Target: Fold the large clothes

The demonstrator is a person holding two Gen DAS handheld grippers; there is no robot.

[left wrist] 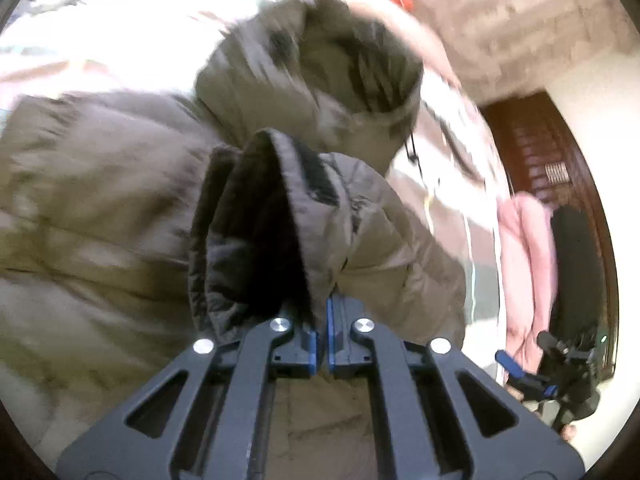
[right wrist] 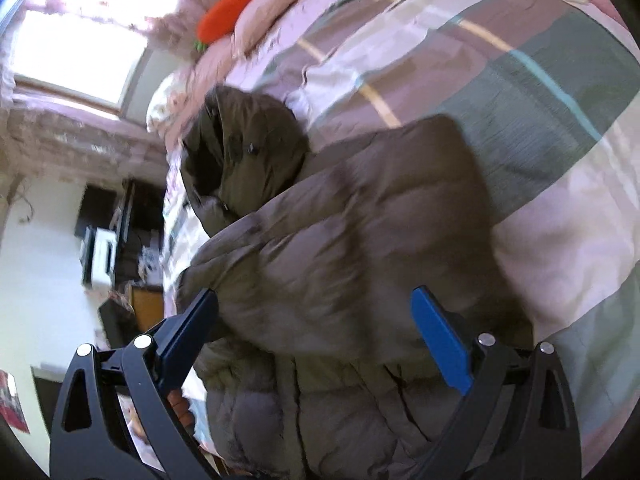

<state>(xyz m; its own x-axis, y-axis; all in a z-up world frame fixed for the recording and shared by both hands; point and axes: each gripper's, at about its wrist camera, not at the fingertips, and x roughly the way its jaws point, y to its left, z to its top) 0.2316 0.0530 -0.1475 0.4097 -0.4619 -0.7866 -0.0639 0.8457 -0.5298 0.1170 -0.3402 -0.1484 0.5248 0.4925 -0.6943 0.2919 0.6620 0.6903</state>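
The olive puffer jacket [right wrist: 340,248] lies on the bed, on a striped bedspread [right wrist: 540,80], with its hood [right wrist: 240,152] towards the pillows. The left claw [left wrist: 323,336] is closed and pinches a fold of the jacket's cuff or hem; motion blur makes it hard to say which part. The right claw [right wrist: 320,340] stands wide open above the jacket, its blue pads apart, holding nothing. The lower part of the jacket is cut off by the picture edge. An orange plush carrot [right wrist: 234,4] lies near the pillows.
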